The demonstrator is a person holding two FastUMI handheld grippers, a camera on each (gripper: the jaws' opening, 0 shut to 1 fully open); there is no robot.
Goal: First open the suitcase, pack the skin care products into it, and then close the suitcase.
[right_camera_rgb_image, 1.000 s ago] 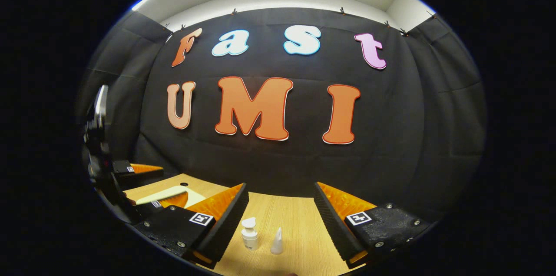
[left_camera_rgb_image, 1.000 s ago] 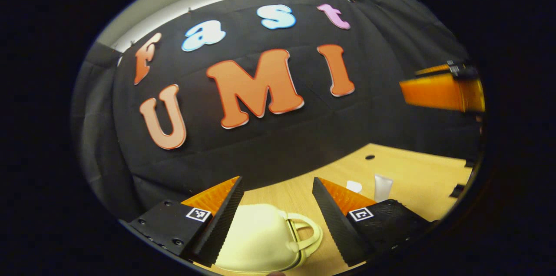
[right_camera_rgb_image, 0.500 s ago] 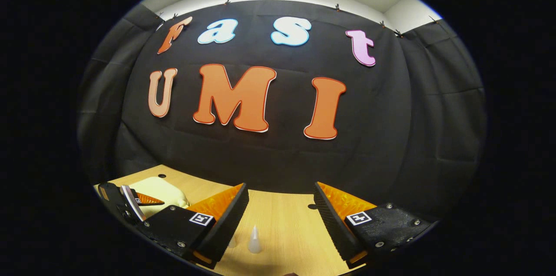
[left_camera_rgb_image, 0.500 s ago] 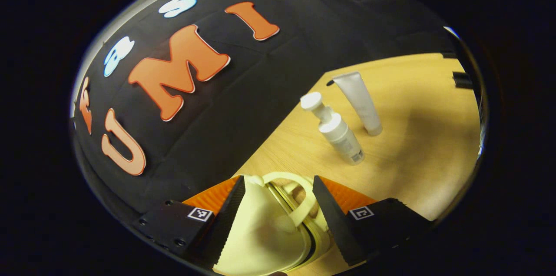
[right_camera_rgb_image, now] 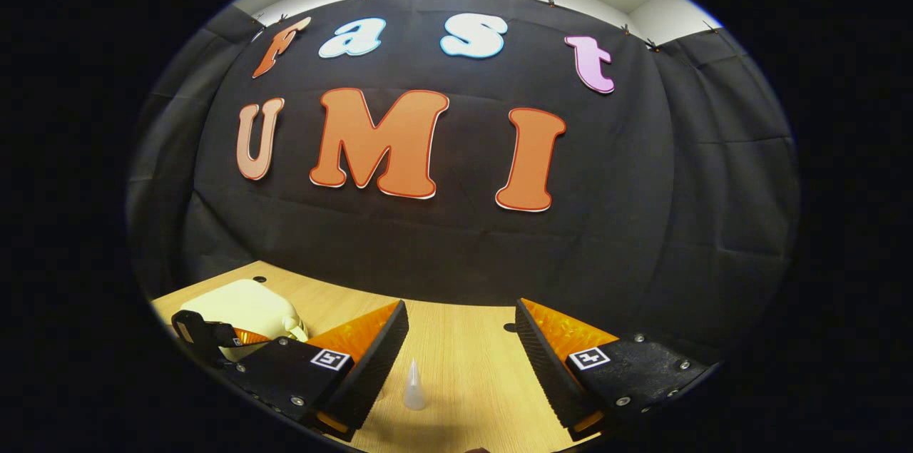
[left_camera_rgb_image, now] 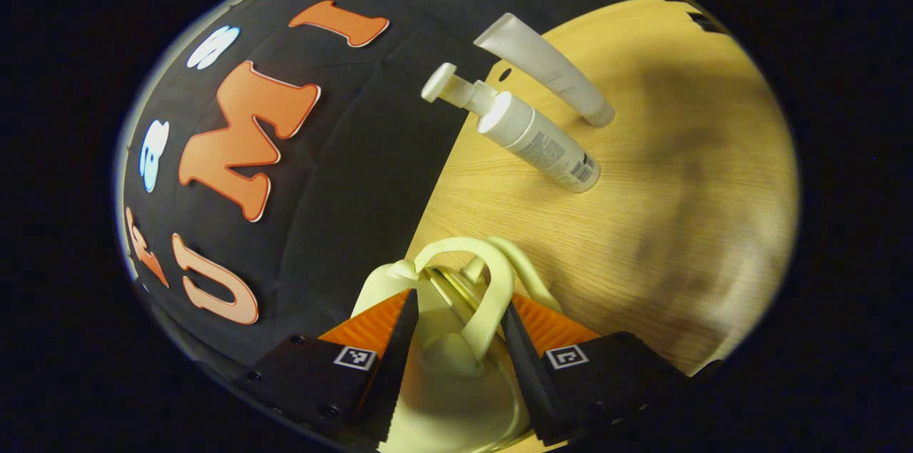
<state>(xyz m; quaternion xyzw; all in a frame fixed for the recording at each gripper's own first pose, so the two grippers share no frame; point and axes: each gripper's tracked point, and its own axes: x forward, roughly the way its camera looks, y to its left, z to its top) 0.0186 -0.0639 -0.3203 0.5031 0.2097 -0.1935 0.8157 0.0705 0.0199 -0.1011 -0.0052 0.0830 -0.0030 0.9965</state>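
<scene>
I am closing my left gripper narrowly around the cream hard-shell suitcase's looped handle to open it; right gripper waiting wide, empty.

Black claw bodies, square coded tags

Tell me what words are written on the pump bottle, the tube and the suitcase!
Pump bottle: small print and a barcode on its side, too small and blurred to read.
Tube: a faint mark, too blurred to read.
Suitcase: no words that I can see.
</scene>
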